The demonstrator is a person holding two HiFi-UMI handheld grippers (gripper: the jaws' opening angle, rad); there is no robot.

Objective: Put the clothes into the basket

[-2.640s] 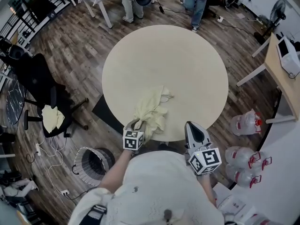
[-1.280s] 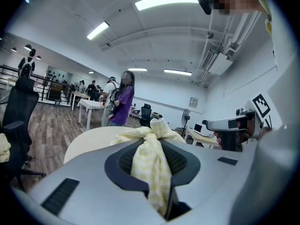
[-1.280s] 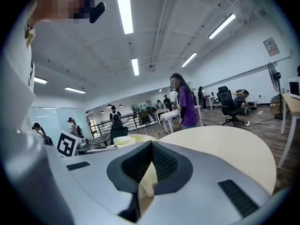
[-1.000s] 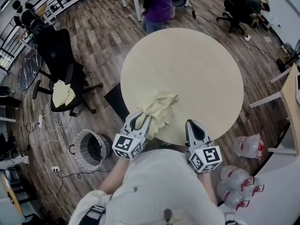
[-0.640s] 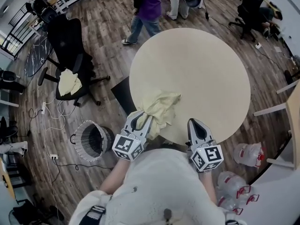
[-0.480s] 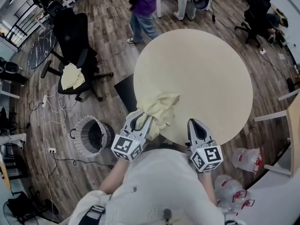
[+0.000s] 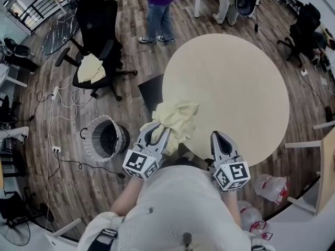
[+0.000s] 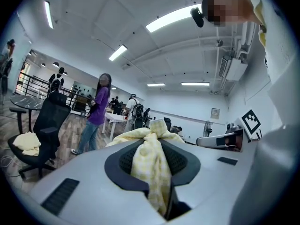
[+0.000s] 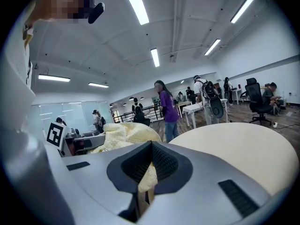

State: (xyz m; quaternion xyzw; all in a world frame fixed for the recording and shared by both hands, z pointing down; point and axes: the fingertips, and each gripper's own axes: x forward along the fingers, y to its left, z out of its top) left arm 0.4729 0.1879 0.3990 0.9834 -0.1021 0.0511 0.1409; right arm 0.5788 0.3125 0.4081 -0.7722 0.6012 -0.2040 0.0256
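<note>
My left gripper (image 7: pixel 158 132) is shut on a pale yellow checked cloth (image 7: pixel 178 119), which bunches up over the near left edge of the round cream table (image 7: pixel 235 77). In the left gripper view the cloth (image 8: pixel 150 170) runs down between the jaws of that gripper (image 8: pixel 152 144). My right gripper (image 7: pixel 218 136) is shut at the table's near edge, a little right of the cloth and apart from it. In the right gripper view the cloth (image 9: pixel 123 134) bulges to the left of that gripper (image 9: pixel 151 146). A round mesh basket (image 7: pixel 104 137) stands on the floor, left of my left gripper.
A black office chair (image 7: pixel 102 30) with another yellow cloth (image 7: pixel 91 68) on its seat stands beyond the basket. Cables (image 7: pixel 57 135) trail over the wood floor at left. A person in purple (image 7: pixel 159 1) stands past the table. Water bottles (image 7: pixel 267 184) lie at lower right.
The view has swung left: the table has slid right and the basket and chair have come closer in. Both grippers have moved along with it, the cloth still in the left one.
</note>
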